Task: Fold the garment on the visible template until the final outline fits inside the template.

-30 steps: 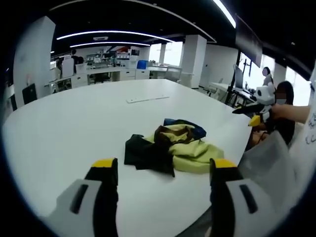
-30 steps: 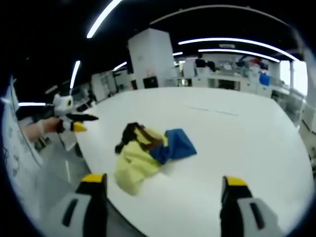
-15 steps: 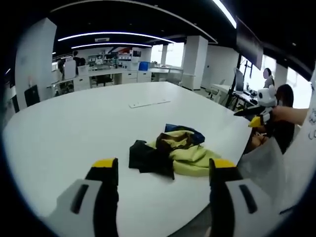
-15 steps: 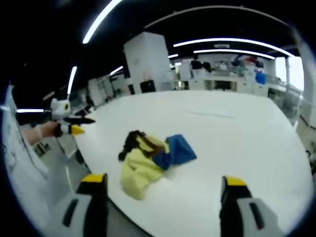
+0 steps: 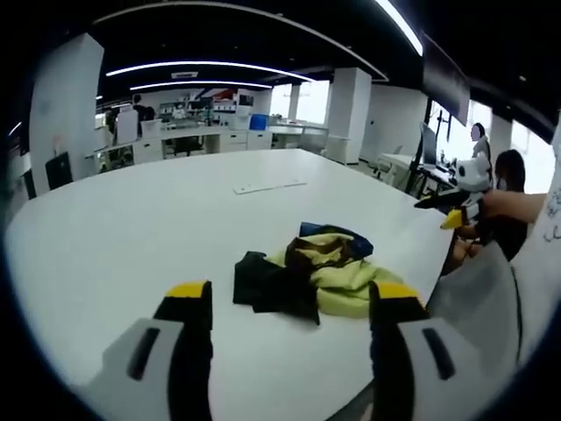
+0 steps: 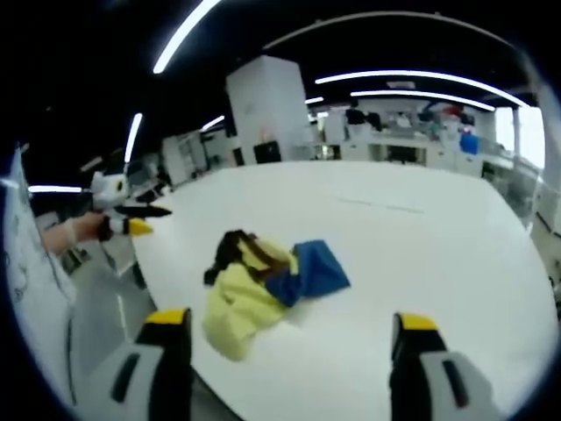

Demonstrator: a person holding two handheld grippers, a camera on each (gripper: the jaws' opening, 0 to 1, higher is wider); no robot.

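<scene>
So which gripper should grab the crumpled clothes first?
Probably the left gripper: the clothes lie between its open jaws. The right gripper, also open, sees them off toward its left jaw.

Crumpled yellow, blue and black garment point(image 5: 308, 277) lying on large white table point(image 5: 131, 228), near the table's edge, well ahead of left gripper point(image 5: 287, 307). Thin flat white strip point(image 5: 270, 185) lying on the table behind the garment, well apart from it. In right gripper view, garment point(image 6: 267, 281) ahead of right gripper point(image 6: 289, 333); left gripper point(image 6: 127, 217) off the table's edge, left of the garment.
</scene>
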